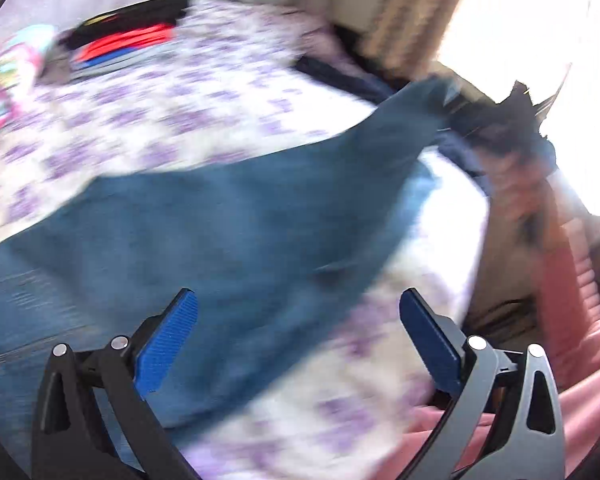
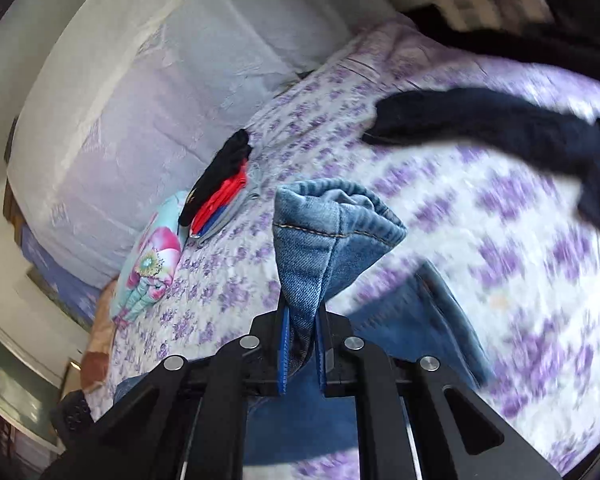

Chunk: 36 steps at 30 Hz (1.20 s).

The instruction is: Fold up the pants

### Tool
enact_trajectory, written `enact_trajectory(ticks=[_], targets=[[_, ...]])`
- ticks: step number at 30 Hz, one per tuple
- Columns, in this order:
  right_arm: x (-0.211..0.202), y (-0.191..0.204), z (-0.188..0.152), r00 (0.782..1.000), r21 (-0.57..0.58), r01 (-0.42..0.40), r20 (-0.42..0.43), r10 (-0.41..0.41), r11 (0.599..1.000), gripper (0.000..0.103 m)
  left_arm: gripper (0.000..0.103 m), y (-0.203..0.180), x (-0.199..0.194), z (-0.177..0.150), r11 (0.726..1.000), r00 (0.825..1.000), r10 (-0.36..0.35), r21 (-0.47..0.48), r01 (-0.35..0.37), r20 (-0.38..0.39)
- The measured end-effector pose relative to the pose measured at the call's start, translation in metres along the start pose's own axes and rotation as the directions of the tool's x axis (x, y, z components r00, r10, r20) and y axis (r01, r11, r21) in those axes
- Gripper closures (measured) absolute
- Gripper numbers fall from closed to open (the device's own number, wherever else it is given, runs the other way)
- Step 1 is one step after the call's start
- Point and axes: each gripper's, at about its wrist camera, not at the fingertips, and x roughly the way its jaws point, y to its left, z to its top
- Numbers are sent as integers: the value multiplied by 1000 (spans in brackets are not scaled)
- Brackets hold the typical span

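Blue jeans (image 1: 220, 232) lie spread on a bed with a purple-flowered cover (image 1: 172, 112). My left gripper (image 1: 298, 340) is open and empty, just above the jeans near their right edge. My right gripper (image 2: 302, 344) is shut on a jeans leg hem (image 2: 324, 232) and holds it up off the bed. In the left wrist view the right gripper (image 1: 460, 100) shows at the far right, pulling that leg up and away. The view is blurred by motion.
A stack of folded clothes, black, red and blue (image 1: 128, 40) (image 2: 220, 196), lies at the far side of the bed beside a flowered pillow (image 2: 148, 264). A dark garment (image 2: 500, 128) lies at the right. A grey headboard (image 2: 160, 100) stands behind.
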Motion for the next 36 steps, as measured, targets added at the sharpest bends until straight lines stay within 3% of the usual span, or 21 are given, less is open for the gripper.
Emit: enact_trajectory(ticks=[5,8,11,13,14,15,17,19,21,22,24,25,27,30,33,36], targets=[[12,-65,-36,995,182,-100,11,99,978,92,5,-44,32,8,997,998,-65,40,65,17],[22,-82,-46,991,229,-133,15,133,964,92,5,-47,60,12,998,999,-49,-36,49,7],[26,-85,-51,986,242,-168,30,166,956,92,5,-54,78,13,995,997,73,-68,-72,14],[26,-86,-50,983,238,-185,34,182,953,92,5,-65,87,14,971,970,240,-9,-240,30],[27,-84,-50,982,228,-187,34,185,955,92,9,-73,91,14,949,949,313,37,-314,42],[27,-84,-49,982,220,-188,32,185,957,92,17,-74,94,16,937,940,339,72,-341,47],[29,-83,-46,980,216,-200,28,199,956,92,21,-86,98,14,911,925,377,160,-380,53],[29,-84,-44,975,222,-221,26,221,950,92,22,-100,104,12,838,879,466,269,-475,102],[28,-86,-42,972,214,-232,25,232,949,92,35,-106,113,11,772,839,527,337,-539,135],[28,-87,-42,972,212,-235,26,235,948,92,40,-105,117,12,768,840,528,354,-534,124],[26,-89,-42,970,211,-243,28,242,947,92,61,-102,117,18,793,858,505,340,-506,99],[25,-90,-43,968,214,-251,29,251,944,92,66,-102,117,21,797,861,499,338,-500,97],[18,-94,-45,957,229,-289,38,288,929,92,85,-104,117,24,799,866,490,345,-492,101],[5,-91,-48,948,222,-318,60,312,922,92,92,-114,107,20,800,869,477,345,-491,130],[0,-100,-54,937,264,-349,73,342,899,92,91,-120,96,12,815,888,437,354,-459,145],[13,-114,-63,951,302,-306,43,307,903,93,90,-115,111,3,819,897,431,374,-434,97]])
